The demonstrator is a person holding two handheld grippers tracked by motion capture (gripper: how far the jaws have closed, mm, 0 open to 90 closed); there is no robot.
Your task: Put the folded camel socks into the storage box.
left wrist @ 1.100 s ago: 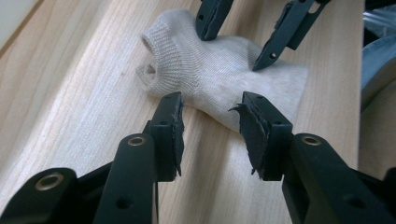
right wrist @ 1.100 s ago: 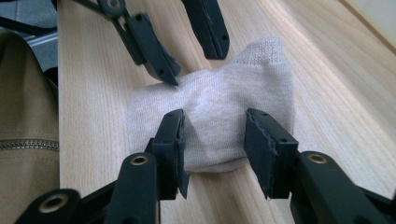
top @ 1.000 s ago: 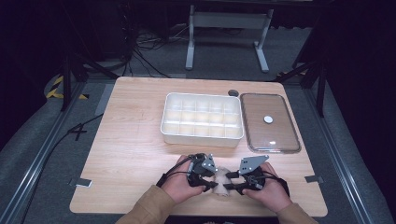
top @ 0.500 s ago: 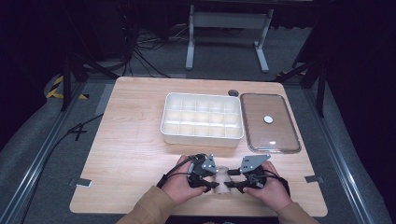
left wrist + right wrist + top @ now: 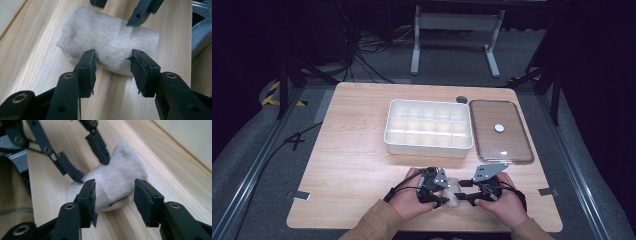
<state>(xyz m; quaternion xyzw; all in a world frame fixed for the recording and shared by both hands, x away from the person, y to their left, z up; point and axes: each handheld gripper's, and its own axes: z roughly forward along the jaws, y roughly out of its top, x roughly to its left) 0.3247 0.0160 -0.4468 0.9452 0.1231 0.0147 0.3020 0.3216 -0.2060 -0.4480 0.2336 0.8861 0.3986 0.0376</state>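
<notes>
Pale grey knit sock [image 5: 110,47] — folded, soft, ribbed cuff

Light wood table [image 5: 352,165] w/ white divided tray [image 5: 428,145], clear lid [image 5: 501,131], folded grey sock [image 5: 453,192].

One sock [image 5: 110,42], one divided tray [image 5: 428,126], one lid [image 5: 500,131], seemingly.

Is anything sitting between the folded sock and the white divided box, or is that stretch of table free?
Nothing visible blocks it. The sock lies between the open left gripper and right gripper; bare table runs to the divided box.
</notes>
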